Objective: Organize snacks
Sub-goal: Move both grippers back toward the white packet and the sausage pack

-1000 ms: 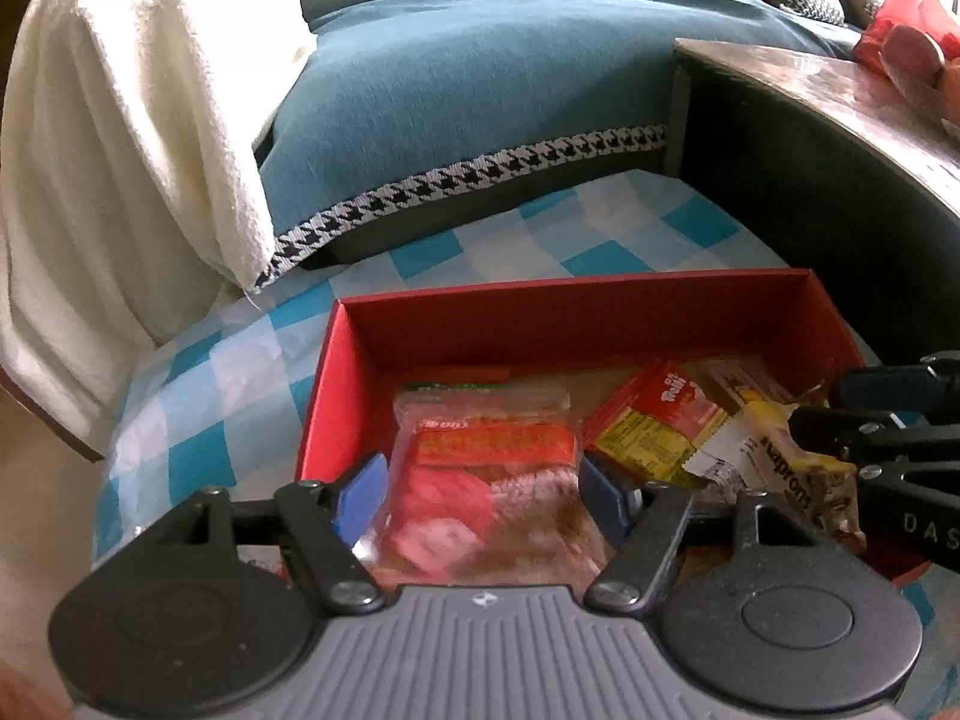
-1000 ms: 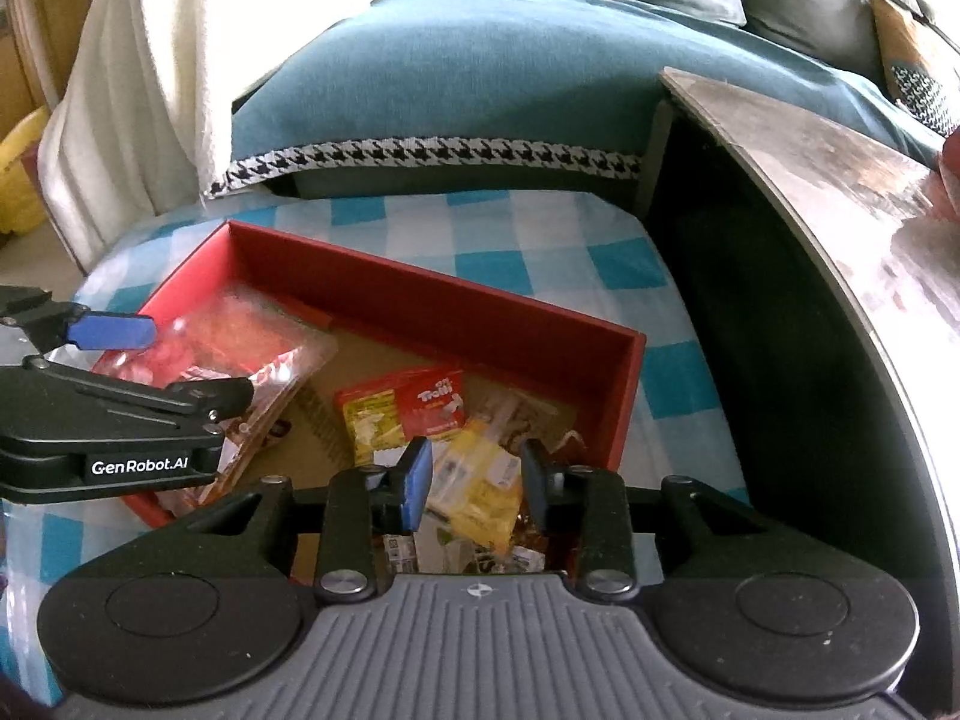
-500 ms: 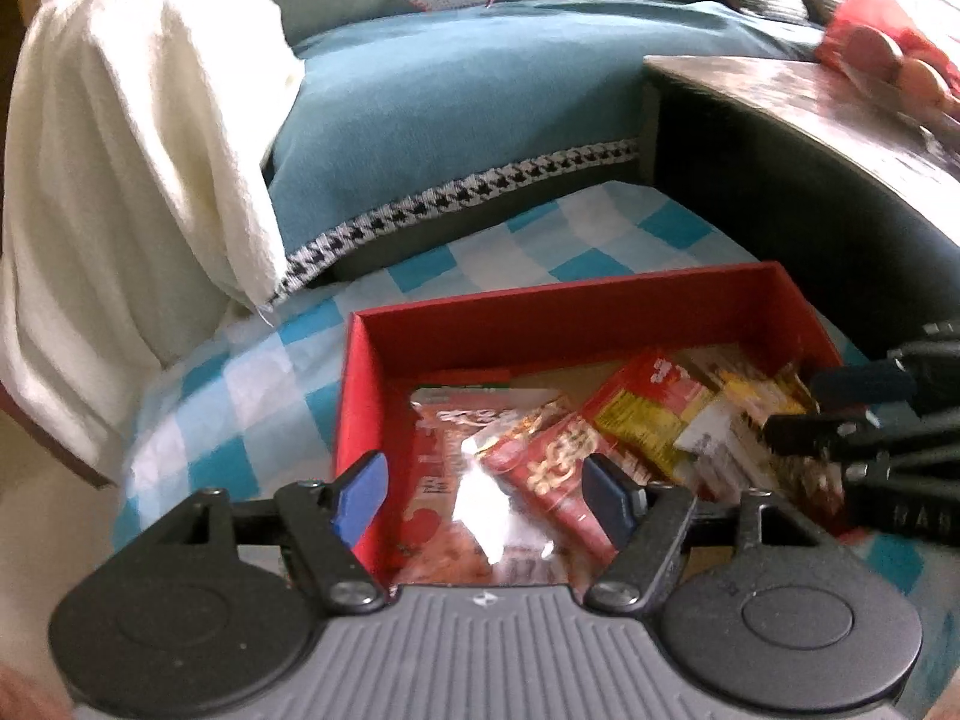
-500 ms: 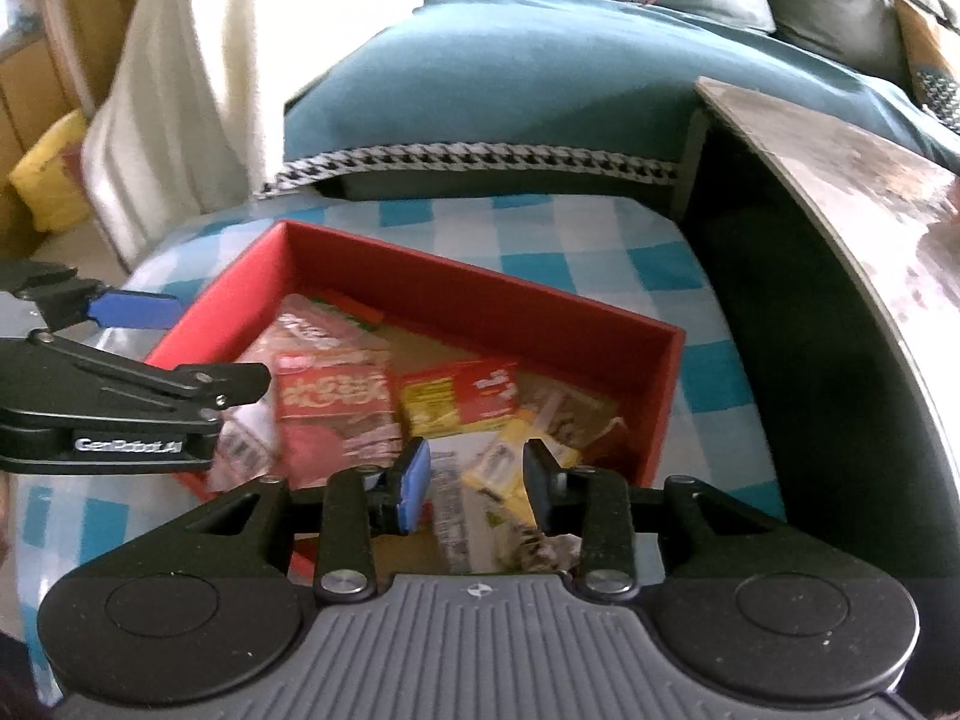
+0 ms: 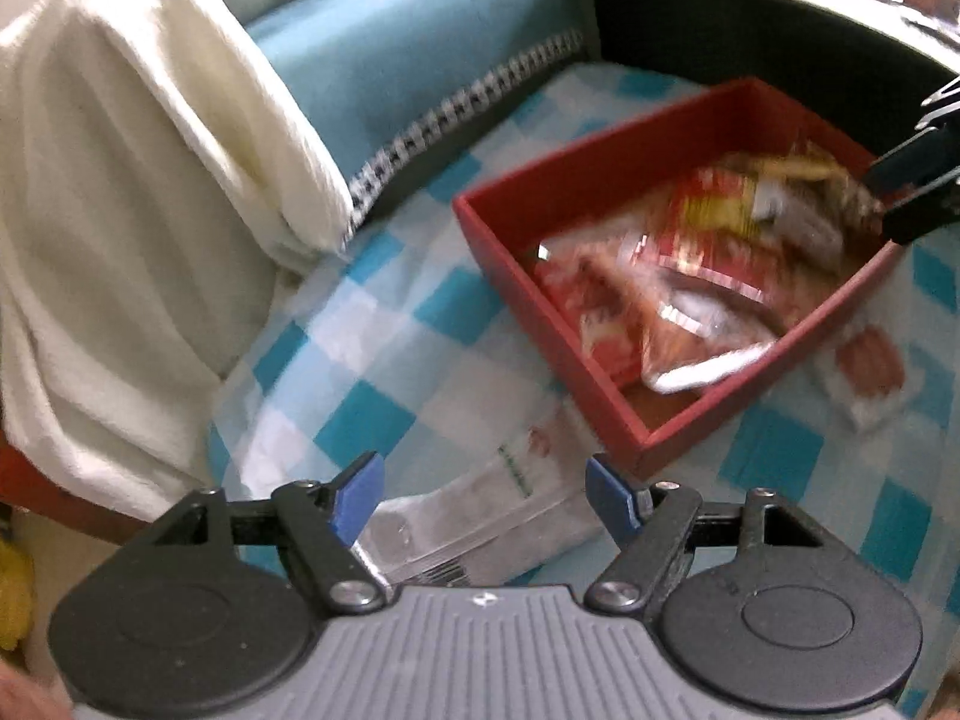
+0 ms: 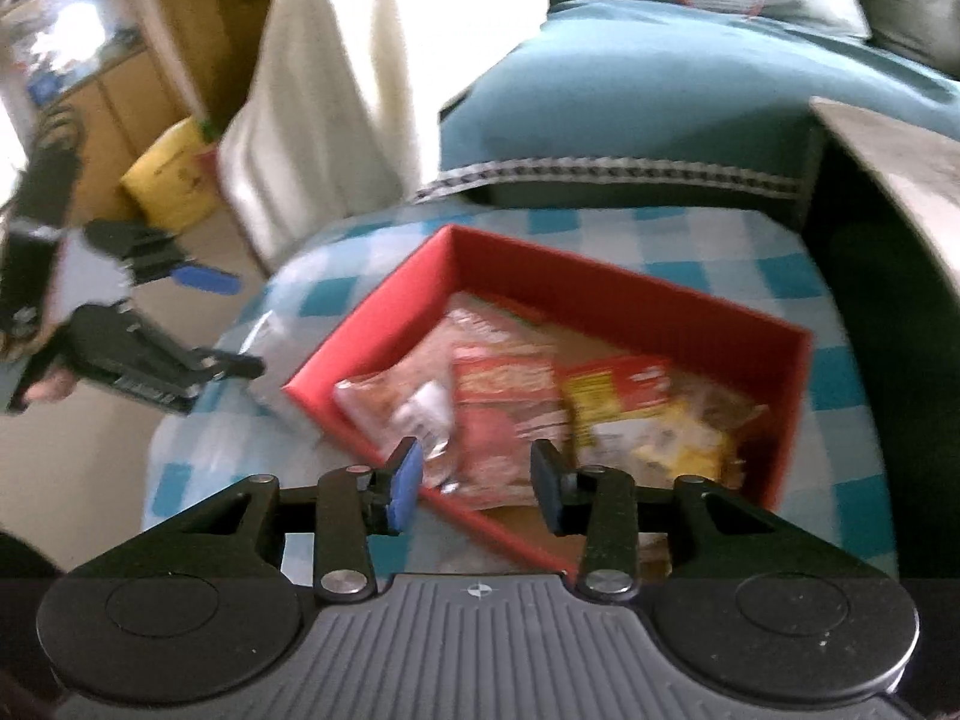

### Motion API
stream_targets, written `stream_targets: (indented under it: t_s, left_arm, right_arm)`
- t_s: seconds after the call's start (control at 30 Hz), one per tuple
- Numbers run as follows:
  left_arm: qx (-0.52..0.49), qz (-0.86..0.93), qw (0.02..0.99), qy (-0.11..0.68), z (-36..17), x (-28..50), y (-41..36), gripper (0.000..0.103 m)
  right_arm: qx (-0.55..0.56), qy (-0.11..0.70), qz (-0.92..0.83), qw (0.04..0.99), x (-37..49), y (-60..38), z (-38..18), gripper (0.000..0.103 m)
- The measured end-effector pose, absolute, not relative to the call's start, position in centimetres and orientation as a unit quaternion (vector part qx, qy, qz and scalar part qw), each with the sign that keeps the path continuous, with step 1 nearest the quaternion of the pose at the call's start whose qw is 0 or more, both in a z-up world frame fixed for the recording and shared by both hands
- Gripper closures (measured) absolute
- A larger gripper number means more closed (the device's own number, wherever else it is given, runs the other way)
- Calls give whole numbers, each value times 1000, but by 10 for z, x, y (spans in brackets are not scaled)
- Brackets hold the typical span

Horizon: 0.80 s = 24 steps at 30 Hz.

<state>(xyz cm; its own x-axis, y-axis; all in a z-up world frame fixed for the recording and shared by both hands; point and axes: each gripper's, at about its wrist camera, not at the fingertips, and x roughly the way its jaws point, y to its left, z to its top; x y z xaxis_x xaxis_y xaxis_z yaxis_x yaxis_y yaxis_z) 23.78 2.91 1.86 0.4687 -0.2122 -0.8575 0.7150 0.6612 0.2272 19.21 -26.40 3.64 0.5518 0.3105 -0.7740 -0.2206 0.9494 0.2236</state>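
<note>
A red box (image 5: 690, 432) (image 6: 600, 300) sits on a blue-and-white checked cloth (image 5: 360, 330) and holds several snack packets (image 5: 690, 276) (image 6: 504, 384), among them a yellow-and-red one (image 6: 618, 390). My left gripper (image 5: 486, 498) (image 6: 240, 324) hangs left of the box, its jaws opening. Below its pads a clear packet (image 5: 504, 498) lies flat on the cloth, untouched. My right gripper (image 6: 477, 486) (image 5: 882, 198) hovers over the box's near corner, jaws opening, gripping nothing. A small white-and-red packet (image 5: 864, 372) lies on the cloth beside the box.
A cream towel (image 5: 150, 180) drapes over the seat at the left. A teal cushion (image 6: 660, 90) lies behind the box. A dark table (image 6: 900, 150) rises close on the right. A yellow bag (image 6: 168, 180) sits on the floor at the far left.
My left gripper swung left off the box and rolled; the red packet it hovered over lies in the box. My right gripper drew back, widened, and no longer brackets the yellow packet.
</note>
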Motion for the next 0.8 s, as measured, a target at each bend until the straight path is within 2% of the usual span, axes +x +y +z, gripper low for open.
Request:
stream_targets:
  t_s: [0.2, 0.33, 0.43, 0.53, 0.8]
  left_arm:
    - [366, -366, 731, 445, -13, 248, 21, 35]
    - [368, -410, 686, 475, -30, 258, 20, 35]
    - [380, -410, 678, 476, -45, 264, 17, 30]
    - [369, -404, 685, 481, -52, 267, 19, 23]
    - [266, -321, 744, 523, -50, 247, 39, 27]
  right_arm:
    - [31, 479, 210, 852, 189, -232, 22, 50]
    - [39, 503, 249, 827, 189, -220, 11, 48]
    - [36, 521, 261, 812, 190, -213, 3, 48]
    - [31, 532, 258, 806, 190, -211, -2, 48]
    - [32, 538, 231, 810, 186, -225, -1, 46]
